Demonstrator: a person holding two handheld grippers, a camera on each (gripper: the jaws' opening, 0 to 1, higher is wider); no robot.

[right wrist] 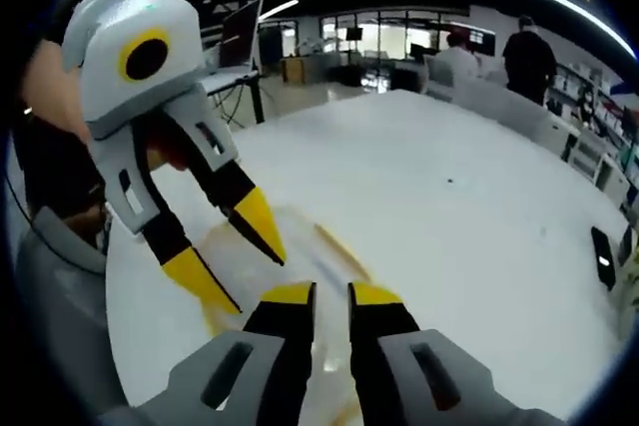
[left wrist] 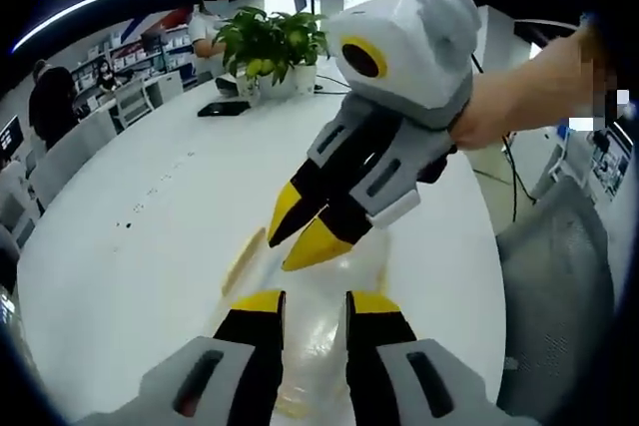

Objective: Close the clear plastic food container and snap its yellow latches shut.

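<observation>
Two handheld grippers meet over a white table [left wrist: 150, 216]. The left gripper [right wrist: 235, 251] slants down, jaws spread apart; the right gripper [left wrist: 305, 236] slants down too, yellow tips nearly together, grasping nothing visible. The clear container [left wrist: 319, 326] lies just beneath them, blurred, one yellow latch [left wrist: 243, 258] faintly visible.

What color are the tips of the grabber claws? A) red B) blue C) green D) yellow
D, yellow: in the left gripper view the left gripper has yellow tips on black fingers, and so does the right gripper reaching down toward the clear container on the white table.
</observation>
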